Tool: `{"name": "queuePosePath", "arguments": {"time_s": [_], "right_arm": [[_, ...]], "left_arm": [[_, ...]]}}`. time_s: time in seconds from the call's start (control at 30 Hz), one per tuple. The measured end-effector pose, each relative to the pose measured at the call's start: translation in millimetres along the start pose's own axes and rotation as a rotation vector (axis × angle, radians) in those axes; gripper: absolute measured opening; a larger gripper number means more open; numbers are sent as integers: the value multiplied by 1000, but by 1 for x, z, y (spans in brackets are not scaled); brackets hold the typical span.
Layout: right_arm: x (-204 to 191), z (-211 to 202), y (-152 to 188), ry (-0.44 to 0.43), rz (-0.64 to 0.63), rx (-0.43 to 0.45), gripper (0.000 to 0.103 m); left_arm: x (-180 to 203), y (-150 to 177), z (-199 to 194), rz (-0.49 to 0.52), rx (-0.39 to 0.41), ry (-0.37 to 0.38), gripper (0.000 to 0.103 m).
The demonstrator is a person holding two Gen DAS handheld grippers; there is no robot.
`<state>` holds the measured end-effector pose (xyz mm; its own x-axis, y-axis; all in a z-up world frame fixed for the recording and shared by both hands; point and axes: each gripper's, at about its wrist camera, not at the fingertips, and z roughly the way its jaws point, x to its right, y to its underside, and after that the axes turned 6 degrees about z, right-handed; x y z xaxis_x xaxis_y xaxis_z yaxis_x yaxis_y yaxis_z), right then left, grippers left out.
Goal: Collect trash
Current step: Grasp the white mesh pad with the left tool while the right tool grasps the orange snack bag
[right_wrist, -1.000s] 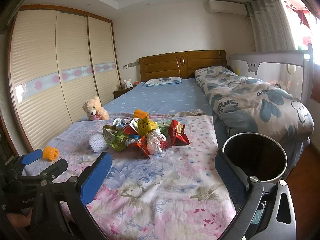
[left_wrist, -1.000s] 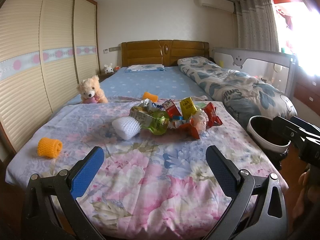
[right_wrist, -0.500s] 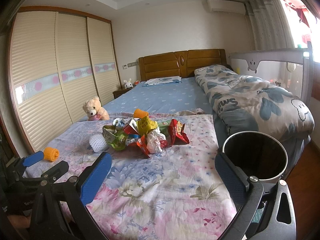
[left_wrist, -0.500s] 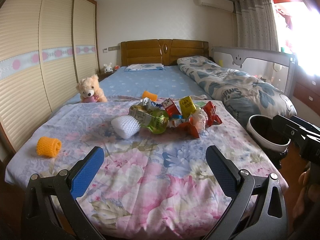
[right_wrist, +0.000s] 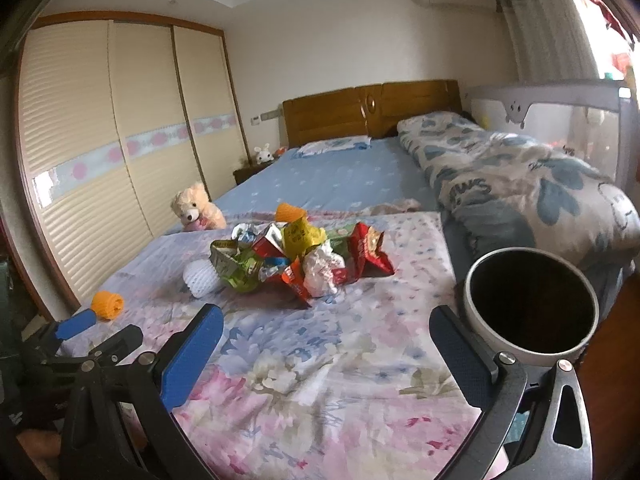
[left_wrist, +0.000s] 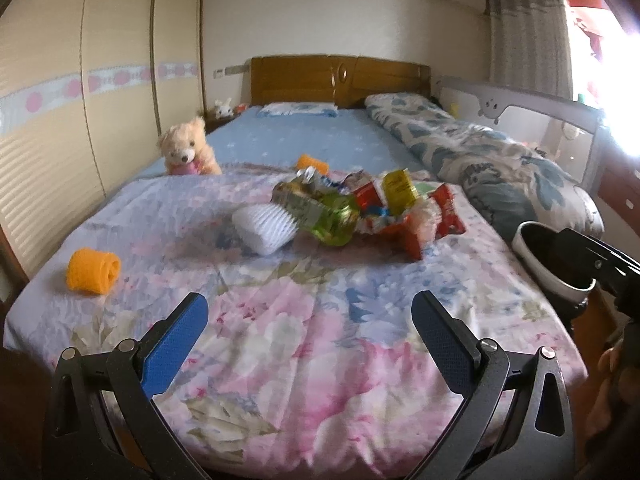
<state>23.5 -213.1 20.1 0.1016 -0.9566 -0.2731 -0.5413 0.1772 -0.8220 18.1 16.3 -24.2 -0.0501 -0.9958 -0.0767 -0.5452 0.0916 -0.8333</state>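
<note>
A heap of trash [left_wrist: 360,208] [right_wrist: 296,260] lies mid-bed on the floral sheet: snack wrappers, a green bottle [left_wrist: 332,220], crumpled white paper [right_wrist: 322,272]. A white foam net [left_wrist: 266,228] [right_wrist: 200,278] rests at its left. One orange foam net [left_wrist: 93,271] [right_wrist: 107,305] sits near the left edge, another [left_wrist: 311,162] [right_wrist: 290,212] behind the heap. A round bin [right_wrist: 530,304] [left_wrist: 548,264] stands off the bed's right side. My left gripper [left_wrist: 308,330] and right gripper [right_wrist: 328,336] hover open over the bed's near end, nothing between the fingers.
A teddy bear [left_wrist: 186,148] [right_wrist: 196,208] sits at the bed's left edge. A rolled quilt [right_wrist: 520,188] lies along the right, with a bed rail [right_wrist: 560,108] behind it. Sliding wardrobe doors [left_wrist: 60,100] line the left wall. A person's hand [left_wrist: 612,384] shows at right.
Both grippers have edged slightly nearer the heap; the view tilts a little. Jaws stay open and nothing has been picked up.
</note>
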Motion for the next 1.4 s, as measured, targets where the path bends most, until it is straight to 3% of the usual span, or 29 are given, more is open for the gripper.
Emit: {"name": "queuePosePath", "arguments": {"time_s": [0.2,0.37,0.7,0.9,1.07,1.1,1.13,1.2,1.27,1.4], "right_arm": [[-1,34,-3,-15,13,-82,95],[2,70,-7,-24,38,-152,76],[-8,129,-7,-72,49,-260,69],[-15,162,-3,-76,25,-320,49],[-18,183,-1,-64,7,-347,35],[-18,187,-1,-60,4,-351,33],[-18,190,-1,-59,3,-354,28],[-18,194,-1,-65,3,-363,14],[-19,193,-2,-74,1,-358,4],[-20,182,0,-107,12,-341,0]], "left_arm": [[-20,-3,33,-23,-69,-12,102],[-34,-11,63,-25,-116,-16,95],[-57,-26,131,-50,-230,20,85],[-67,-37,161,-76,-257,37,77],[-71,-44,182,-106,-270,66,58],[-70,-46,185,-106,-272,72,49],[-69,-47,188,-101,-273,79,33],[-69,-46,194,-93,-289,93,16],[-69,-44,191,-95,-284,106,12],[-66,-38,175,-87,-266,111,11]]}}
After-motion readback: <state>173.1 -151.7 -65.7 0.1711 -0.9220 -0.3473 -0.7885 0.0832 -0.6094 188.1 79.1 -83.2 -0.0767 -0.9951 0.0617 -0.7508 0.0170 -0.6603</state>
